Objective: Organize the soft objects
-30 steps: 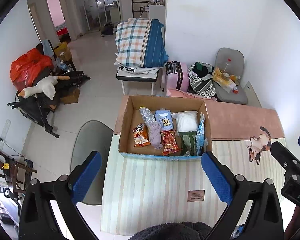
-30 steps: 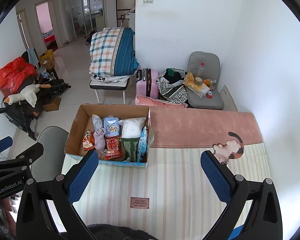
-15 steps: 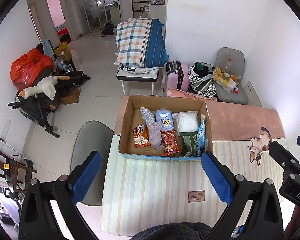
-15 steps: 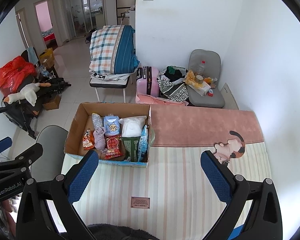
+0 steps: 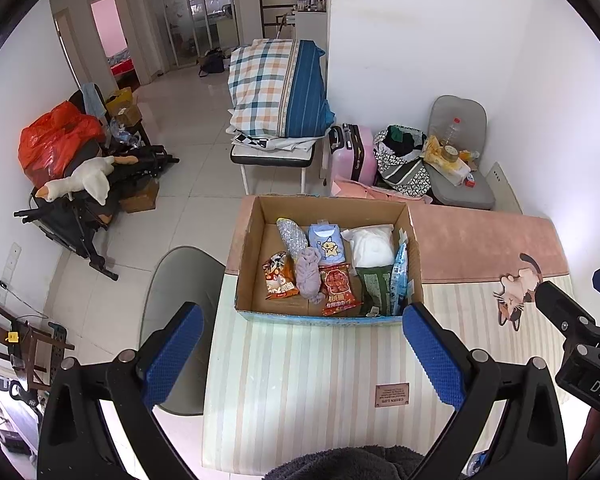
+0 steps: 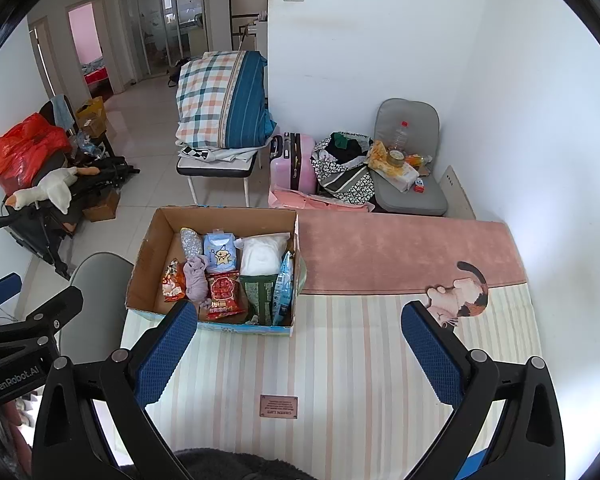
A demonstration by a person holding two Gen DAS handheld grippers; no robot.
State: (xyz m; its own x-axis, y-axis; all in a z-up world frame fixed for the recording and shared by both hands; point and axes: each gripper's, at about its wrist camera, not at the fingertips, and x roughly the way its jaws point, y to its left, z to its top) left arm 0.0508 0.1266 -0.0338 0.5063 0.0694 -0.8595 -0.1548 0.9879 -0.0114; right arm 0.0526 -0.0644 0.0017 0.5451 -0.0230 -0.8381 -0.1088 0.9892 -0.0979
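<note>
Both tools idle high over the striped mat (image 6: 340,360), nothing gripped: left gripper (image 5: 300,340) jaws spread wide and empty, right gripper (image 6: 296,340) the same, so each camera gets an unblocked look down at the work. From the left wrist view the right tool pokes in at 3 o'clock; from the right wrist view the left one sits at 9 o'clock, so they're side by side, well apart. Just past the fingertips, at 12 o'clock in the left view and 11 o'clock in the right, is the cardboard box (image 5: 244,264) on the near-left part of the table. All the soft stuff is inside it, packed flat in rows: orange snack bag (image 5: 279,276), purple cloth (image 5: 309,272), red snack pack (image 5: 338,288), green pack (image 5: 374,286), blue pouch (image 5: 400,276) upright against the right wall, tissue pack (image 5: 327,245) and white bag (image 5: 372,246) at the back. Reads either as sorted into the box already or as stock waiting to be pulled out; can't tell which. Further out, pink mat (image 6: 400,252), bare.
</note>
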